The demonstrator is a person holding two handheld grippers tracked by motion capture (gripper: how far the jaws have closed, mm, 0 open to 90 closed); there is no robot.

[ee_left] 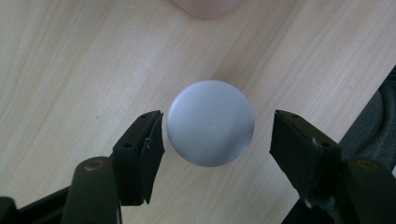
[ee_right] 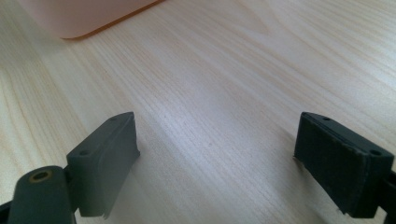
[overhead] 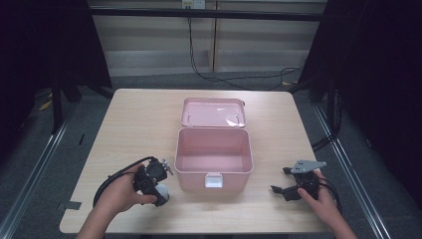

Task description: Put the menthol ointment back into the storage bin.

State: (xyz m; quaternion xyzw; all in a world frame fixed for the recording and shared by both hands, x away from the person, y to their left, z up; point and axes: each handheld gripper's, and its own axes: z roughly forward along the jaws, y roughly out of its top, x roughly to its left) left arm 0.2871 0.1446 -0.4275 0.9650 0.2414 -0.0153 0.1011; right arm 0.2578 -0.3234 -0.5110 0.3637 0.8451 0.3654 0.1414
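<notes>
Your left gripper (overhead: 160, 191) is at the near left of the table (overhead: 134, 124), just beside the front left corner of the pink box (overhead: 214, 158). Its jaws are apart with the grey ball (ee_left: 210, 123) sitting between them. In the left gripper view, the left pad is at the ball's edge, though you cannot tell whether it touches; the right pad stands clearly off it. So the ball is bracketed, not yet gripped. It rests on the wood close in front of the box.

The ball looks smooth and matte, probably light and hard, so expect it to roll or squirt out if the pads meet it off centre. Take it across its widest part, with both pads level on opposite sides, and close gently until it stops shifting. A grip above or below the middle will likely push it up or down and out of the jaws.

In the middle, the box stands open and looks empty, its lid (overhead: 213, 112) laid back flat behind it. The white latch (overhead: 213, 180) faces you. The opening is wide, so the ball should drop in easily if it is released low; let go from high up and it may bounce.

On the right, your right gripper (overhead: 284, 182) rests low near the table, well apart from the box. Its jaws are wide apart over bare wood with nothing between them.
</notes>
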